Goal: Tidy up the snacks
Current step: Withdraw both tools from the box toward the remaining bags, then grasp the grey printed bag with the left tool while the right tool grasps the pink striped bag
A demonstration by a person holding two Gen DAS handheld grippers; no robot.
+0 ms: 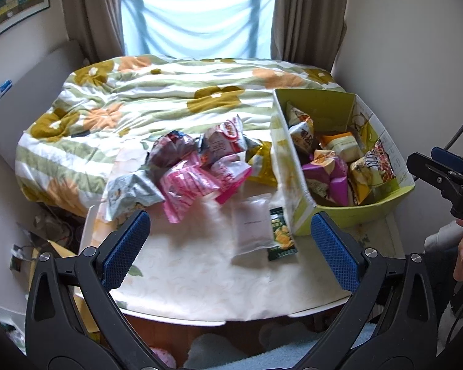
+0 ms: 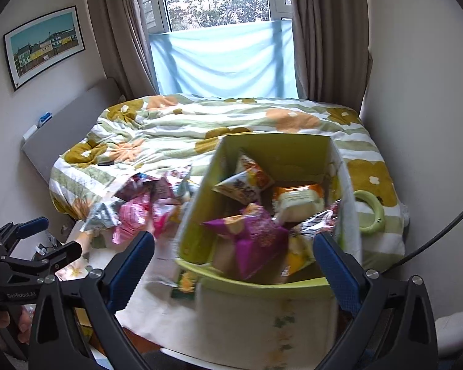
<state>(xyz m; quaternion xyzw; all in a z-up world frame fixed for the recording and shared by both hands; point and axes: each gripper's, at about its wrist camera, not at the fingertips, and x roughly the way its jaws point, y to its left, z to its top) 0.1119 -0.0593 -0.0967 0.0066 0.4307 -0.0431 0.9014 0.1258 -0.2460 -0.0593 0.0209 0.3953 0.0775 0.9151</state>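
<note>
Both jaws gape; colourful crinkled snack packets [image 1: 197, 166] beside half-filled green box [image 1: 348, 212].

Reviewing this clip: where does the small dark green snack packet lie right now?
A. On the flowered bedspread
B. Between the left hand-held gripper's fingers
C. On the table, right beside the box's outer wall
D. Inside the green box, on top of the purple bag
C: in the left wrist view the dark green packet lies flat on the table, against the outer wall of the green box, next to a clear packet.

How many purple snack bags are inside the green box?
1: the purple bag lies in the near part of the green box, among other packets. Others may be hidden underneath.
</note>
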